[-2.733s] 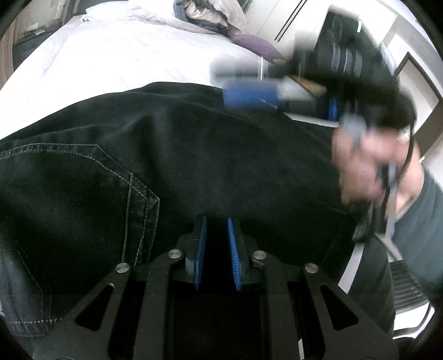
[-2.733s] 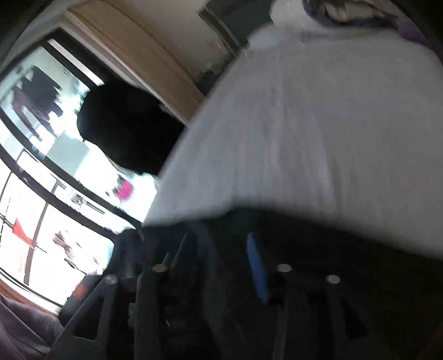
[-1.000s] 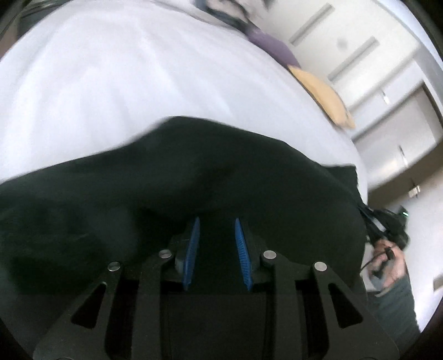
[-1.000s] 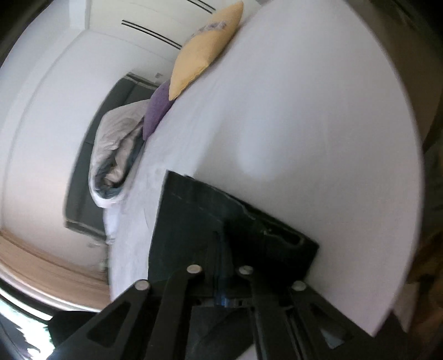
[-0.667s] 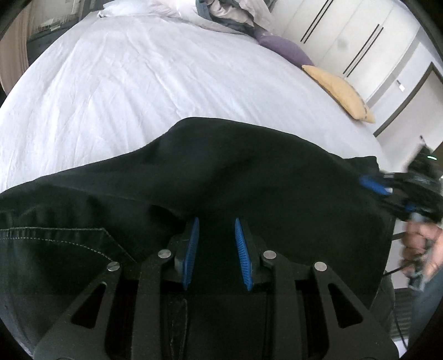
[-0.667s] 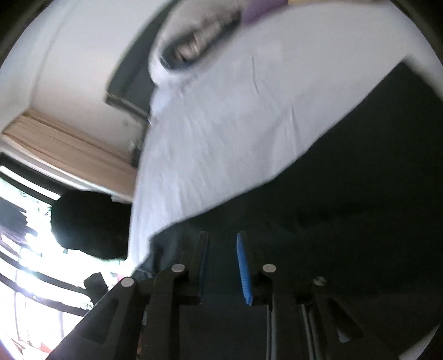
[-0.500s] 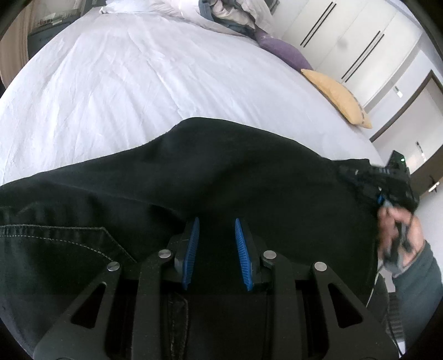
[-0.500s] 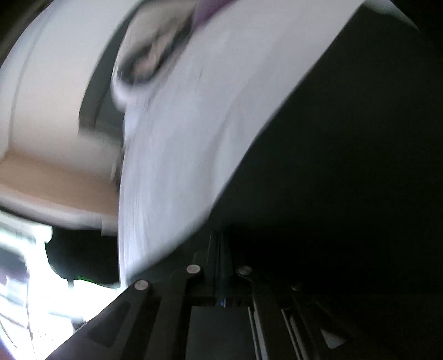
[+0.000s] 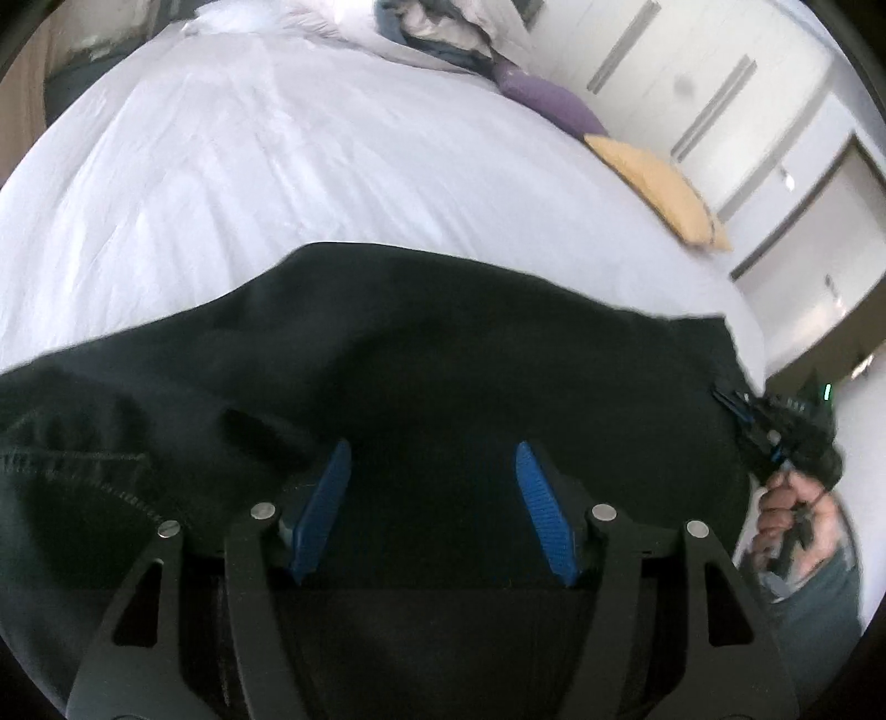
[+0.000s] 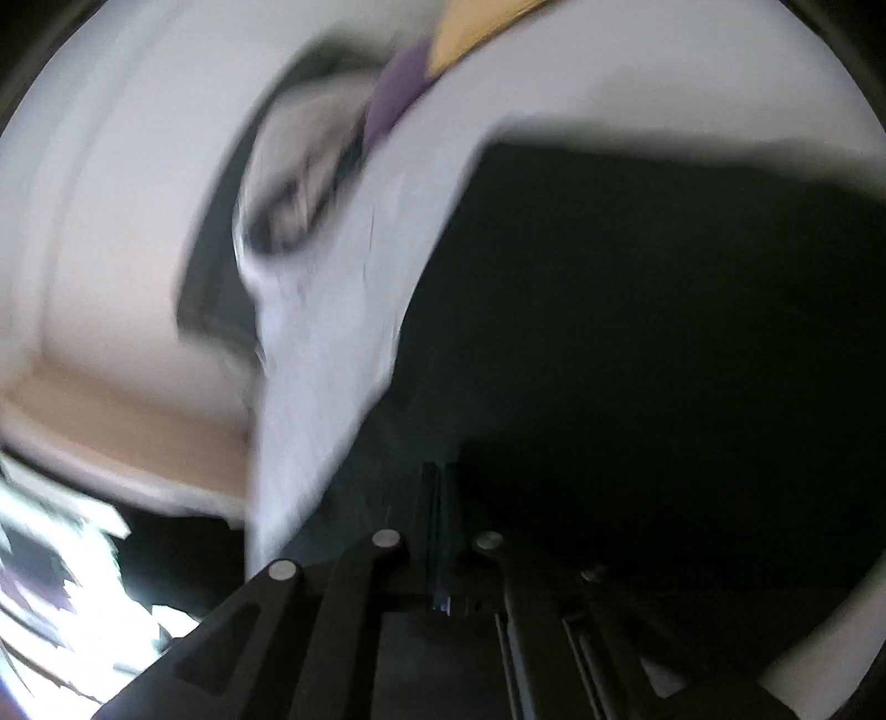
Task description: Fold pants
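Note:
Black denim pants (image 9: 443,354) lie across a white bed (image 9: 277,166). My left gripper (image 9: 432,509) hovers over the pants with its blue pads wide apart and nothing between them. My right gripper (image 9: 731,401) shows at the pants' far right edge, held by a hand, its tips at the cloth hem. In the blurred right wrist view the right gripper (image 10: 441,531) has its fingers pressed together against the dark pants (image 10: 637,332); whether cloth sits between them I cannot tell for sure.
A yellow pillow (image 9: 659,188) and a purple pillow (image 9: 548,99) lie at the bed's far right. A heap of bedding and clothes (image 9: 443,27) sits at the head. White wardrobe doors (image 9: 720,83) stand behind. A bright window (image 10: 61,554) is at left.
My left gripper has opened wide over the pants. My right gripper has shut at the pants' right hem and its view swings fast, blurred.

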